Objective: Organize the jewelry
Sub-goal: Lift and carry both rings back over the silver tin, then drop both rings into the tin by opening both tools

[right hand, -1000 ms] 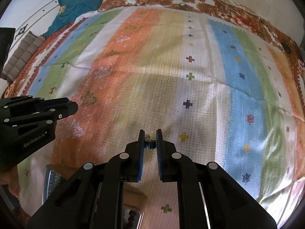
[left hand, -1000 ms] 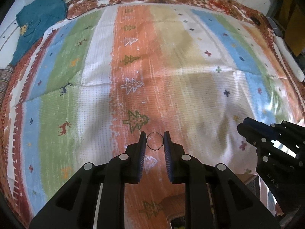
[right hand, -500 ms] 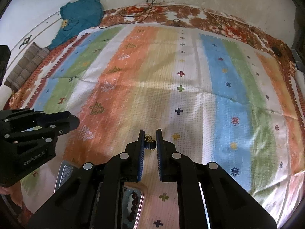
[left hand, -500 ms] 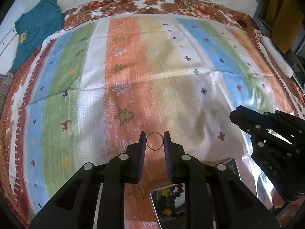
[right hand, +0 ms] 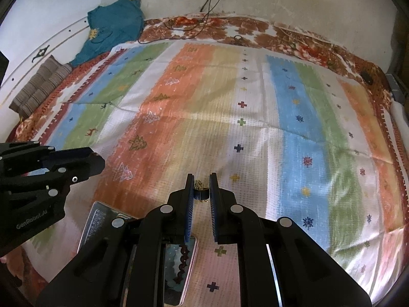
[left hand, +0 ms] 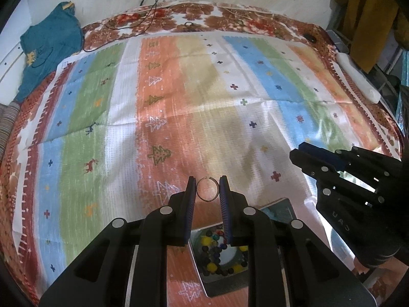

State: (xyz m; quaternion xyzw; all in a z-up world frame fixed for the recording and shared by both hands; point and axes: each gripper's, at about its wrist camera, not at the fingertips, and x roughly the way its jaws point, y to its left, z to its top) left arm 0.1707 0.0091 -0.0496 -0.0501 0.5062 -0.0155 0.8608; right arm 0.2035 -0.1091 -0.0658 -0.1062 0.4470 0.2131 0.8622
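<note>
Since a second ago we see both claws lifted off the bedspread: more of the far wall shows in each view, and the jewellery trays have come into sight beneath them, while each grip is unchanged.

The large striped cotton bedspread, with orange, green, blue and white bands and small tree and cross motifs, covers the bed. A crumpled teal garment lies at its far left corner against the wall.

Under our left claw sits a shiny metal tray holding a string of dark, yellow and coloured beads. Under our right claw lies a second mirrored tray with a strand of dark red beads on it.

The left claw pinches a thin open metal ring between its blue pads, held in the air above the bedspread. The right claw, nearly pressed together, nips a small gold-coloured jewellery piece, too tiny to identify.
</note>
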